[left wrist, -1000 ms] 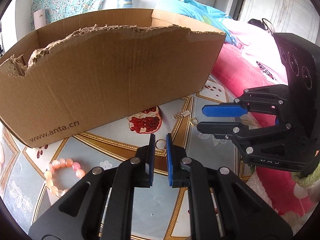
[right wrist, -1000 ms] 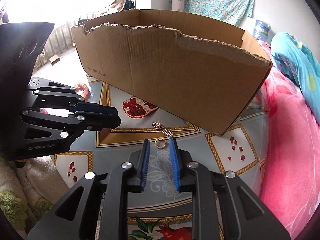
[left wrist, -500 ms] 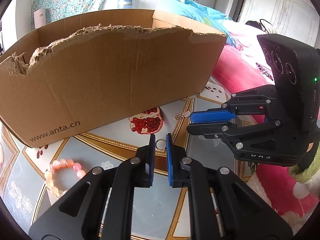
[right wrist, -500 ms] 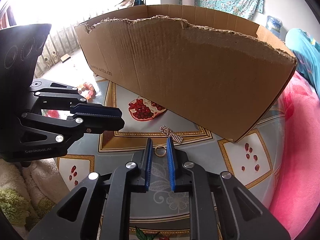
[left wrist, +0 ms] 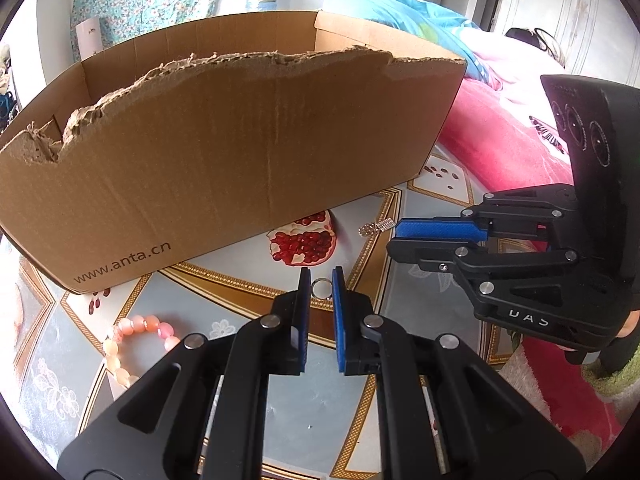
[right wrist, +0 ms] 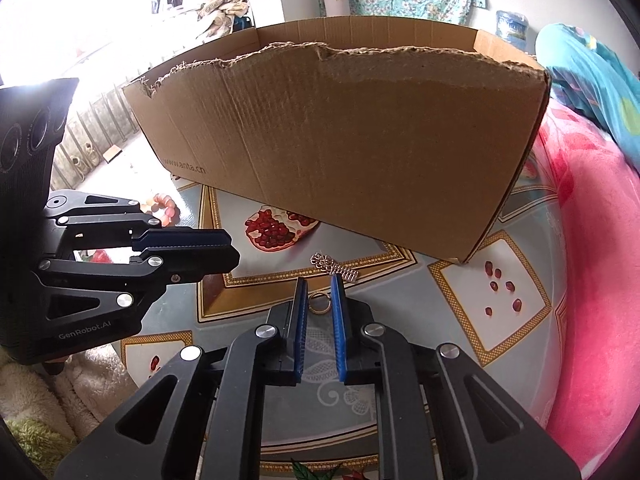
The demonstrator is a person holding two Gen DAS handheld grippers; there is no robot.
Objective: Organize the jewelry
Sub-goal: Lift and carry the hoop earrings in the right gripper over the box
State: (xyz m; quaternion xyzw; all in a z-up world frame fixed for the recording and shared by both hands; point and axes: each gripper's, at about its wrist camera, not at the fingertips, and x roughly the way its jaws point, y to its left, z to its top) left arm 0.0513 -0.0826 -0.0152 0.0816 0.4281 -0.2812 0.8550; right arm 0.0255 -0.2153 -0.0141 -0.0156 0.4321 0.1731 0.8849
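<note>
With my left gripper (left wrist: 321, 282) clenched on a silver ring (left wrist: 321, 289) and my right gripper's (right wrist: 319, 292) jaws just closed on a gold ring (right wrist: 319, 304), either thin band could slip out during lifting.

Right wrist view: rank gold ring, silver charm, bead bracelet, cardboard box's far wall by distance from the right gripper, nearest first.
1. gold ring: between the fingertips of the right gripper, pads closed on it.
2. silver charm: on the table just beyond the tips, slightly right.
3. bead bracelet: far left, behind the left gripper.
4. cardboard box's far wall: back, top of frame.
</note>
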